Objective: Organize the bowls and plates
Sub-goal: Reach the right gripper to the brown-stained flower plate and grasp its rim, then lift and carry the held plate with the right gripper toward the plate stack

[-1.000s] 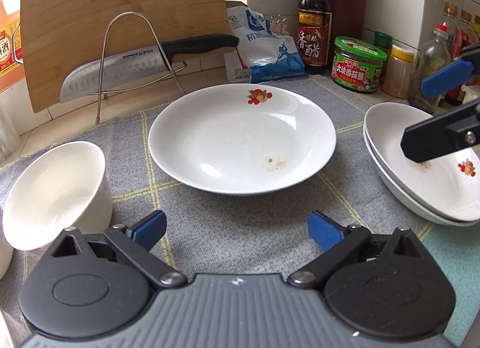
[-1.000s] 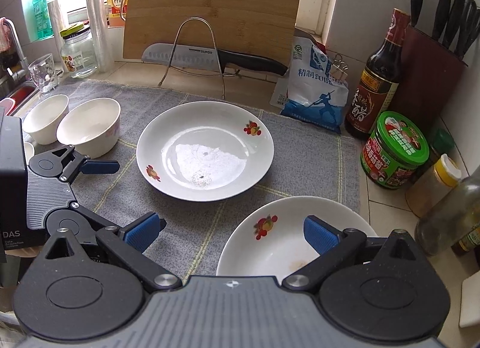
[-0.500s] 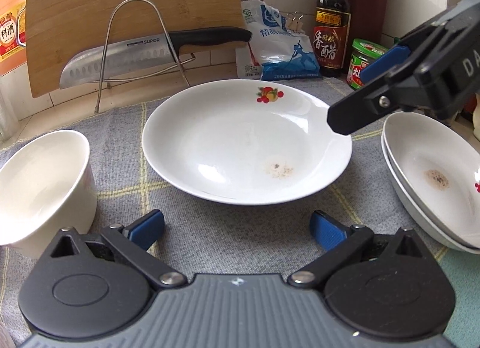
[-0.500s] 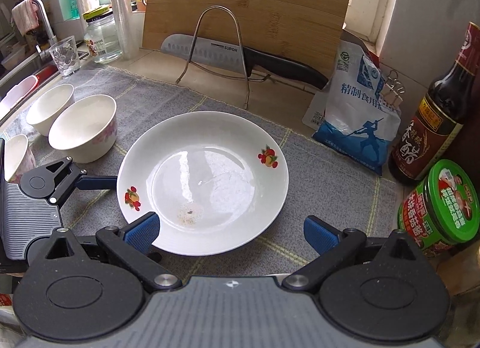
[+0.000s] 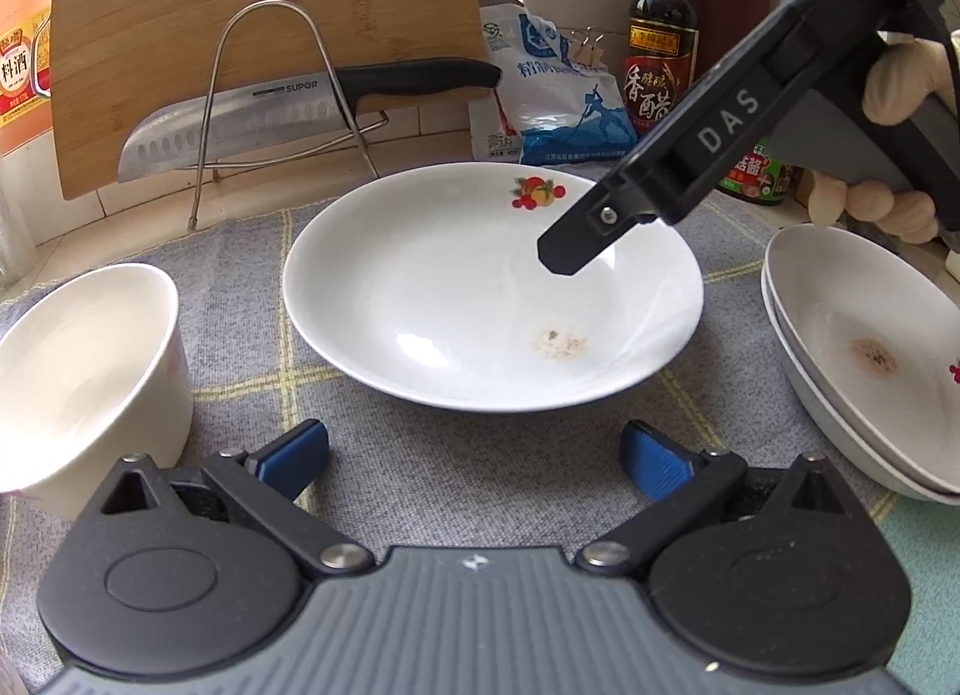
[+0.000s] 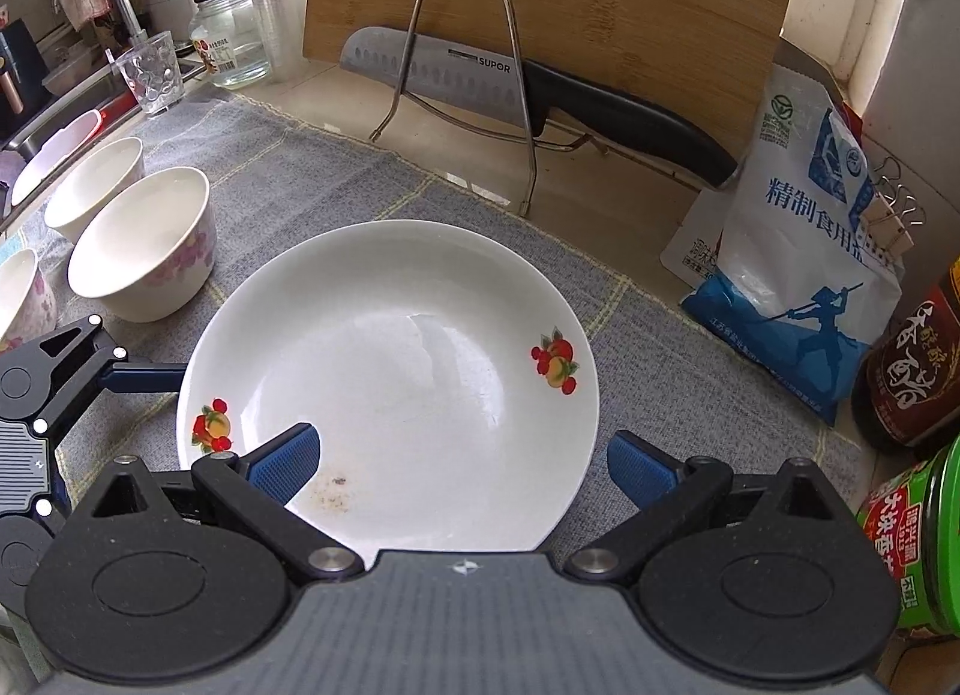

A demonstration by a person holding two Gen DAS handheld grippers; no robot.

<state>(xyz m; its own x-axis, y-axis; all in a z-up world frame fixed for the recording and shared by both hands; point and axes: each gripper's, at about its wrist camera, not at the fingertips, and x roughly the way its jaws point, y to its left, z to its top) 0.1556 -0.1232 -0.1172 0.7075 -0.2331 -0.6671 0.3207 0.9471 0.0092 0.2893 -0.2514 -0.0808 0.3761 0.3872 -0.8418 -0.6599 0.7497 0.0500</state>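
A white plate with fruit prints (image 5: 456, 299) lies on the grey mat; it also shows in the right wrist view (image 6: 408, 371). My left gripper (image 5: 474, 458) is open and empty, just short of the plate's near rim. My right gripper (image 6: 462, 464) is open and hovers over the plate's right side; its finger (image 5: 594, 233) shows above the plate in the left wrist view. Two stacked plates (image 5: 870, 359) sit at the right. A white bowl (image 5: 78, 371) stands at the left; several bowls (image 6: 144, 245) show in the right wrist view.
A cutting board (image 6: 552, 5) and a knife (image 6: 528, 89) on a wire rack (image 6: 468, 71) stand behind the plate. A salt bag (image 6: 798, 251), a vinegar bottle (image 5: 660, 53) and a green jar (image 6: 918, 539) stand at the right. A glass (image 6: 150, 71) and the sink edge are far left.
My right gripper has moved left from above the stacked plates to over the middle plate. My left gripper has edged a little closer to the plate.
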